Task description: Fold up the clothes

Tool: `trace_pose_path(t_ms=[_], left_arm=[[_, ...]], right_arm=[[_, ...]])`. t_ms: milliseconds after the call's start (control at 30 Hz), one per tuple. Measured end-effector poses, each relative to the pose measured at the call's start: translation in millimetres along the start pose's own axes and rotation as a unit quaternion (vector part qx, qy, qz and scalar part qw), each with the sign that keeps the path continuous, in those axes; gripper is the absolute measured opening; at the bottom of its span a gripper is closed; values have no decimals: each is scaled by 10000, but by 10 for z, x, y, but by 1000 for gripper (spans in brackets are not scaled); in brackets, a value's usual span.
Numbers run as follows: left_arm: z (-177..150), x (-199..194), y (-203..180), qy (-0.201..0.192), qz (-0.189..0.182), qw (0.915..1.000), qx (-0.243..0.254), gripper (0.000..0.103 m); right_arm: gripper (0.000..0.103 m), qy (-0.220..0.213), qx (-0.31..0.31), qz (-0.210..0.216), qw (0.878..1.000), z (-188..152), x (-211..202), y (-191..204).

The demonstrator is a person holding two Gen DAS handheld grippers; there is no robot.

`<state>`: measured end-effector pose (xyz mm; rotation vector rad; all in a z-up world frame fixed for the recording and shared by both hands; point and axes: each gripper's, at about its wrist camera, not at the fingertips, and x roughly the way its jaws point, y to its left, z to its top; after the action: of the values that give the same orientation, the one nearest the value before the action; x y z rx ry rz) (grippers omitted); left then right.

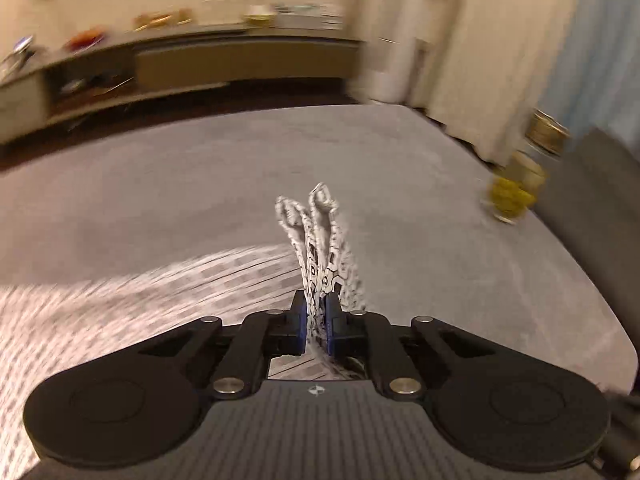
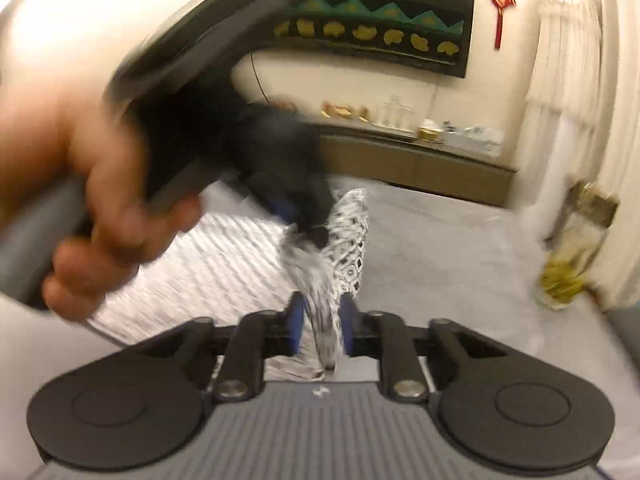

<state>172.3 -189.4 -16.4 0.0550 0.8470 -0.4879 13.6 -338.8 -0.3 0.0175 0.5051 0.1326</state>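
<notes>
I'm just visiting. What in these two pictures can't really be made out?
- Patterned cloth: its spread part is smeared by motion blur in the left wrist view, and the frame edge cuts it off.
- Shelf items: too blurred to name.
- Left hand-held gripper: blurred in the right wrist view; its grip is unclear there.
- Hand: blurred, hiding cloth behind it.

garment: thin white fabric garment printed with a small black geometric pattern (image 1: 320, 248)
state: partly lifted; an edge is gathered into narrow upright folds and pinched between blue pads in both views
pose: in the left wrist view two looped folds stand up from the pinch; in the right wrist view the bunched edge (image 2: 344, 248) rises and tilts right
location: the rest spreads flat, blurred, across a grey surface, left of the pinch
</notes>
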Motion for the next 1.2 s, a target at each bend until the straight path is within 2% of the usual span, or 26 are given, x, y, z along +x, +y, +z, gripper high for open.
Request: trace_pose_path(t_ms=[133,167,300,400,567,633,667,700,767,800,833,867,900,933,1000,1100,1200], left_arm=[[-158,9,273,89,89,9996,-264,9],[-184,7,302,91,83,9995,-292,9],[-288,-2,422,97,60,9991,-406,9],[-366,-8,512,102,43,9987,-491,9],[-318,12,558,25,89,9981,-613,10],[-260,73,555,49,110,9979,-638,15],[-244,115,536,89,93,9979,-633,23],[-237,162,508,139,62,9980,-618,38],[-238,248,440,220,35,9981,-570,56],[-257,274,391,206,70,9985,-505,56],[-275,284,341,168,98,9989,-421,54],[-293,289,293,127,117,9993,-334,47],[-307,292,255,95,147,9995,-259,32],[-317,283,240,58,168,9996,-232,27],[-330,235,247,-22,158,9995,-277,12],[-349,43,343,-223,96,9983,-527,9],[-377,-8,394,-239,239,9977,-579,9]], right_arm=[[29,182,929,780,9924,48,35,-159],[29,296,1028,817,9909,41,91,-173],[20,696,1125,749,9884,19,335,-176],[20,971,1129,657,9867,5,517,-167],[20,1085,1062,541,9869,-16,613,-93],[20,1110,1044,511,9870,-37,647,-87],[20,1122,1042,502,9869,-48,670,-90],[20,1134,1042,493,9868,-57,691,-95],[20,1155,1043,479,9867,-68,720,-102],[20,1164,1048,472,9865,-71,728,-104],[20,1172,1055,466,9864,-70,730,-108],[20,1177,1061,465,9863,-69,734,-112],[20,1181,1068,464,9861,-68,738,-115],[20,1185,1068,461,9861,-67,741,-119],[20,1195,1079,432,9860,-61,746,-123],[20,1043,1090,371,9879,-28,693,-125],[20,663,797,308,9941,47,565,-48]])
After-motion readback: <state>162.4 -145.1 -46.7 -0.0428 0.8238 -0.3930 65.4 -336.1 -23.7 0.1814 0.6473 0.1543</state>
